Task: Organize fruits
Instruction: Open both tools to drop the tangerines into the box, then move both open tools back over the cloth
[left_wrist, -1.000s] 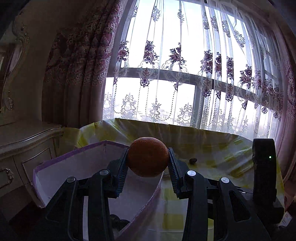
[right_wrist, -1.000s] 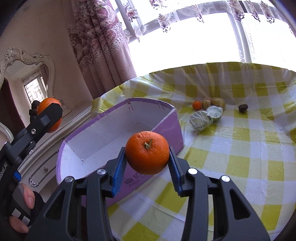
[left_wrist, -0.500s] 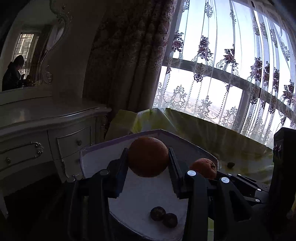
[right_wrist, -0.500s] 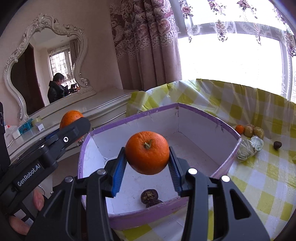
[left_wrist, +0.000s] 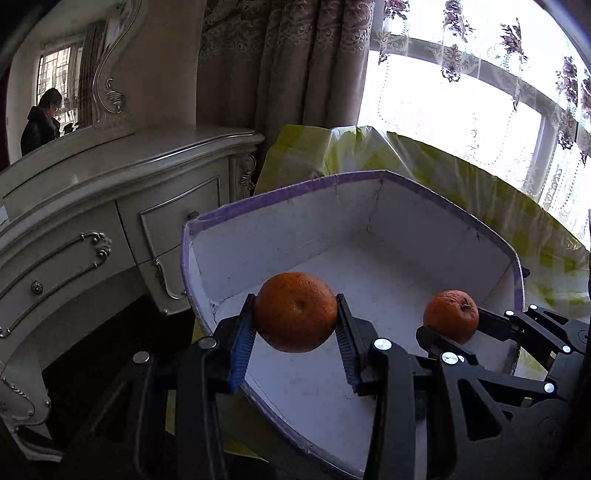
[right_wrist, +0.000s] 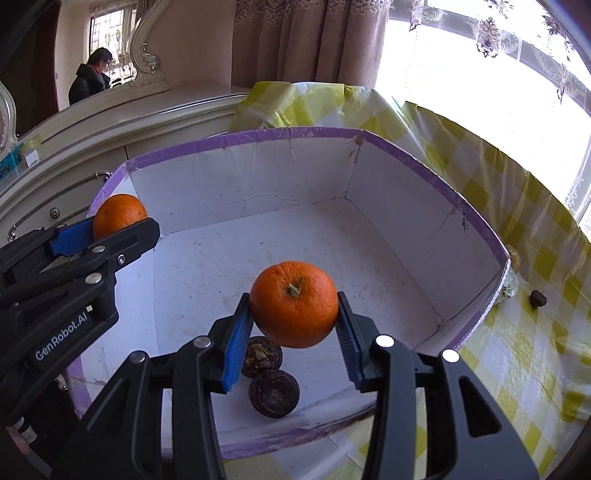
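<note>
My left gripper (left_wrist: 295, 325) is shut on an orange (left_wrist: 295, 312) and holds it above the near left part of the purple-rimmed white box (left_wrist: 332, 229). My right gripper (right_wrist: 293, 321) is shut on a second orange (right_wrist: 294, 304) and holds it inside the box (right_wrist: 258, 177), above two dark brown round fruits (right_wrist: 274, 393) on its floor. In the right wrist view the left gripper (right_wrist: 107, 229) with its orange (right_wrist: 118, 214) shows at the box's left rim. In the left wrist view the right gripper (left_wrist: 452, 325) with its orange (left_wrist: 450, 315) shows at the right.
The box stands on a yellow-checked tablecloth (right_wrist: 535, 229). A small dark fruit (right_wrist: 537, 298) lies on the cloth right of the box. A white dresser (left_wrist: 92, 206) with a mirror stands to the left. Curtains and a bright window are behind.
Both grippers have swung left and moved down over the box, each still holding its orange. The box now fills both views, and the right orange is lower inside it.
</note>
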